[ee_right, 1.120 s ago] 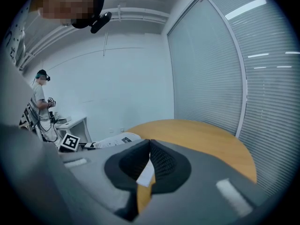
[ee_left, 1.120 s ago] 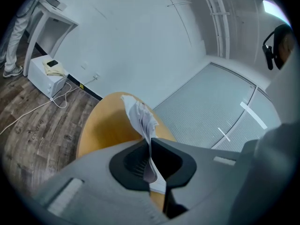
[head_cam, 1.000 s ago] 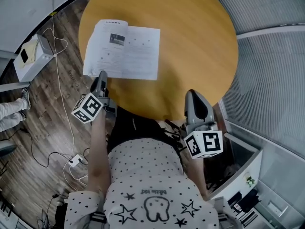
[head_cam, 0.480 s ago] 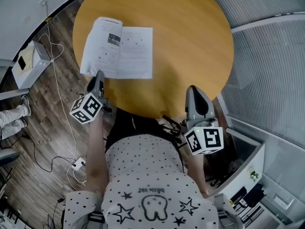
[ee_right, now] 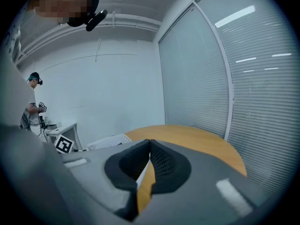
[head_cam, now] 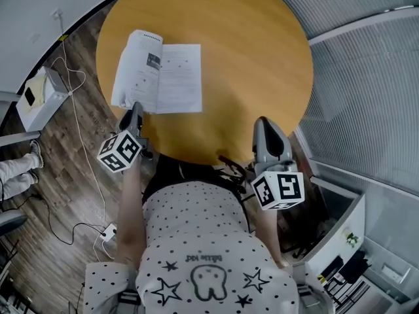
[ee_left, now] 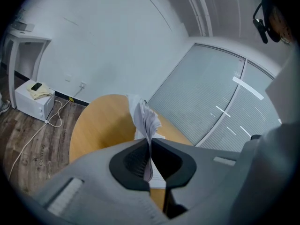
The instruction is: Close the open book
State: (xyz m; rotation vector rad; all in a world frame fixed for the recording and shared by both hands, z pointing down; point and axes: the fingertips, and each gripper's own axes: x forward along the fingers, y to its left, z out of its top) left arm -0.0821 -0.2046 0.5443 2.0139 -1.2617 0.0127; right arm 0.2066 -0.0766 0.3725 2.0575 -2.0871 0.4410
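An open book (head_cam: 160, 80) with white printed pages lies on the left part of the round wooden table (head_cam: 249, 57). Its left pages stand curled up off the table. My left gripper (head_cam: 136, 108) is at the book's near left corner, shut on those pages. In the left gripper view the sheets (ee_left: 144, 118) rise from between the closed jaws of the left gripper (ee_left: 150, 149). My right gripper (head_cam: 262, 124) hovers over the table's near edge, right of the book, shut with nothing in it. The right gripper view shows the right gripper (ee_right: 149, 145) with its tips together.
A white box (head_cam: 39, 89) and loose cables (head_cam: 78, 116) lie on the wooden floor left of the table. Someone's legs (head_cam: 14, 165) show at the far left. A wall of blinds (head_cam: 366, 97) runs along the right. Another person (ee_right: 33, 108) stands far off.
The book's left pages have lifted and curled toward the spine, so the left half looks narrower. Both grippers have shifted slightly; the right one stays apart from the book.
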